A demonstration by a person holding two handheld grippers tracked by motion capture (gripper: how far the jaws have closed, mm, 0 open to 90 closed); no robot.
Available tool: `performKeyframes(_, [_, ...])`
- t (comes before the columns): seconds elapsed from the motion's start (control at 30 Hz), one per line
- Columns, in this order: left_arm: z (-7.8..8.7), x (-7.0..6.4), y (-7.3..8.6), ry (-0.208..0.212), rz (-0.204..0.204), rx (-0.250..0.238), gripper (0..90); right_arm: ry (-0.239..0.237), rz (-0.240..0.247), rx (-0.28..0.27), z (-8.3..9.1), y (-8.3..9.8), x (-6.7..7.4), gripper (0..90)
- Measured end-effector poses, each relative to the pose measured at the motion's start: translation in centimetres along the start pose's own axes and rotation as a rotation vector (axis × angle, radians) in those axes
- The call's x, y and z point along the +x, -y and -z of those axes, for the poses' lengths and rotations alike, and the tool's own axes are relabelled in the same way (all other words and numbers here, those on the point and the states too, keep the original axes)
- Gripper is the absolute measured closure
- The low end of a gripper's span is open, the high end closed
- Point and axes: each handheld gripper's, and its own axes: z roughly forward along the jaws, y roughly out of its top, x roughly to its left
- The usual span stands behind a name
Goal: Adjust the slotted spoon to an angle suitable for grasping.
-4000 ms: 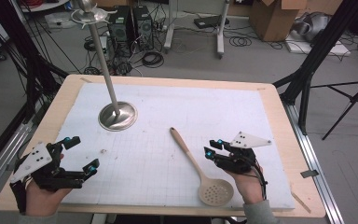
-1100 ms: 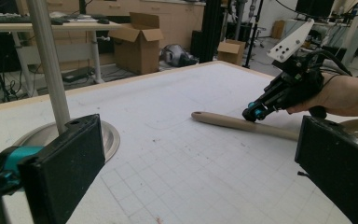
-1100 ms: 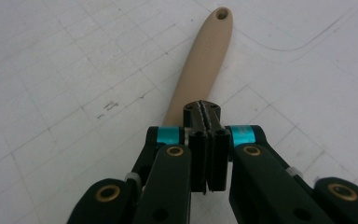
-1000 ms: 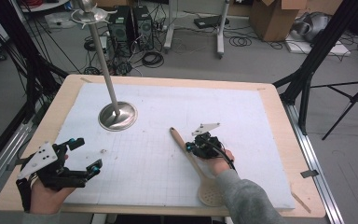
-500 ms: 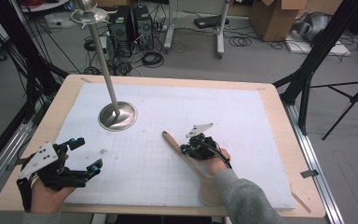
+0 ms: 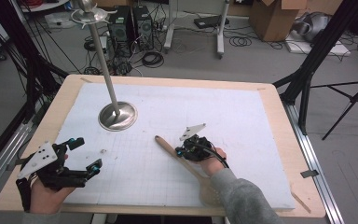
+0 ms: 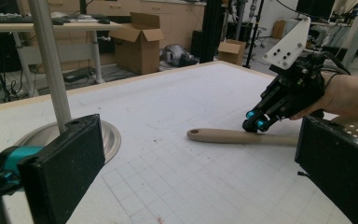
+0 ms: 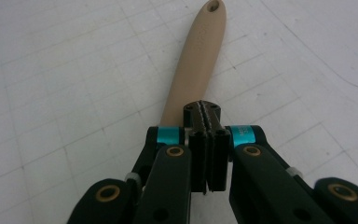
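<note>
White table now shows the right gripper moved forward, fingers fully closed and empty, pushing down on the spoon handle, while the left gripper waits open and empty.

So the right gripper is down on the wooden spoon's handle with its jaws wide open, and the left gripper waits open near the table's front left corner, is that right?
Not quite. The right gripper has its jaws shut flat against each other, not wide open; the right gripper view shows this, with its tip pressed down on the wooden spoon's handle. The rest holds: in the high view the left gripper waits open near the front left corner of the table.
</note>
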Motion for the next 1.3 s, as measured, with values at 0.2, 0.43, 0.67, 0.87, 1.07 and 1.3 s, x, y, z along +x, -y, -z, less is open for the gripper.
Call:
performKeyframes(0.2, [-0.2, -0.1, 0.0, 0.003, -0.004, 0.009, 1.8, -0.012, 0.047, 0.014, -0.2, -0.6, 0.7, 90.0])
performKeyframes(0.43, [-0.4, -0.2, 0.0, 0.011, -0.005, 0.011, 1.8, -0.026, 0.071, 0.016, -0.4, -0.8, 1.0, 90.0])
performKeyframes(0.67, [-0.4, -0.2, 0.0, 0.006, -0.004, 0.009, 1.8, -0.059, 0.108, 0.009, -0.6, -0.8, 0.9, 90.0])
performKeyframes(0.87, [-0.6, -0.3, 0.1, 0.013, -0.005, 0.014, 1.8, -0.051, 0.118, 0.020, -0.8, -0.8, 0.8, 90.0])
performKeyframes(1.07, [-0.6, -0.3, 0.1, 0.013, -0.005, 0.016, 1.8, -0.097, 0.152, 0.018, -1.0, -1.2, 1.1, 90.0])
performKeyframes(1.3, [-0.5, -0.2, 0.1, 0.013, -0.001, 0.015, 1.8, -0.159, 0.214, 0.026, -1.3, -1.9, 2.0, 90.0])
